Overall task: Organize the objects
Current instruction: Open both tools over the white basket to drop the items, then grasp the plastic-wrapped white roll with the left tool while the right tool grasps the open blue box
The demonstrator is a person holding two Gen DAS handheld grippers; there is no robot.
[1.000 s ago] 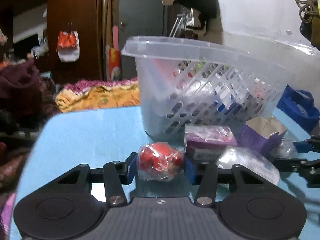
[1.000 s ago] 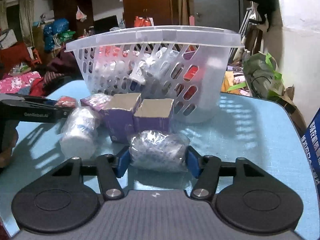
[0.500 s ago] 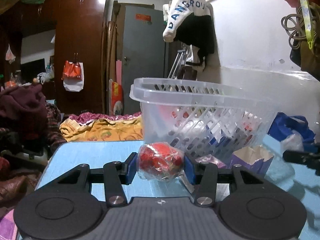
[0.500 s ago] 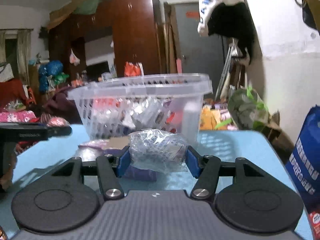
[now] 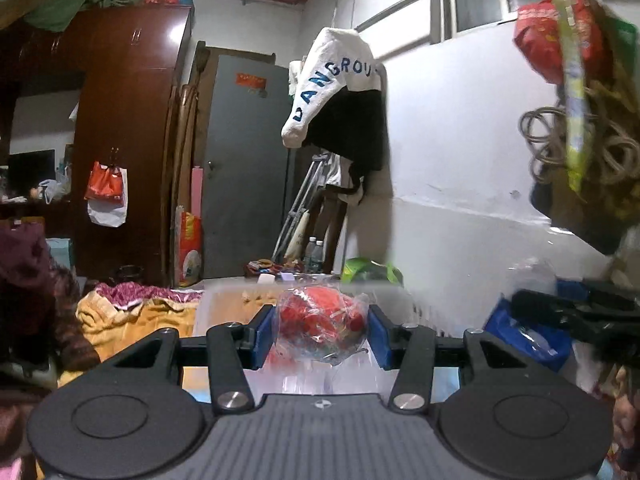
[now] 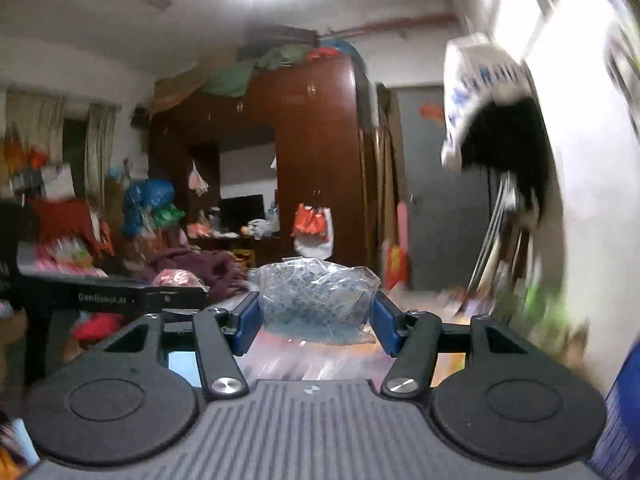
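Observation:
My left gripper (image 5: 321, 330) is shut on a red object wrapped in clear plastic (image 5: 320, 326), held up in the air. Just beyond and below it lies the blurred rim of the clear plastic basket (image 5: 236, 300). My right gripper (image 6: 316, 316) is shut on a clear plastic bag of bluish-grey contents (image 6: 316, 300), also lifted. Blurred basket contents (image 6: 312, 354) show under that bag. The left gripper's black arm (image 6: 108, 298) crosses the left of the right wrist view; the right gripper's arm (image 5: 576, 312) shows at the right of the left wrist view.
A white wall (image 5: 460, 200) rises close on the right, with a hanging white and black garment (image 5: 336, 96) and bags (image 5: 568, 52). A dark wooden wardrobe (image 6: 320, 160) and grey door (image 5: 244, 160) stand behind. A blue bag (image 5: 528, 332) sits at the right.
Both grippers have risen from table height with their packets still gripped and tipped up towards level. The basket has dropped from the middle of both views to just under the fingers.

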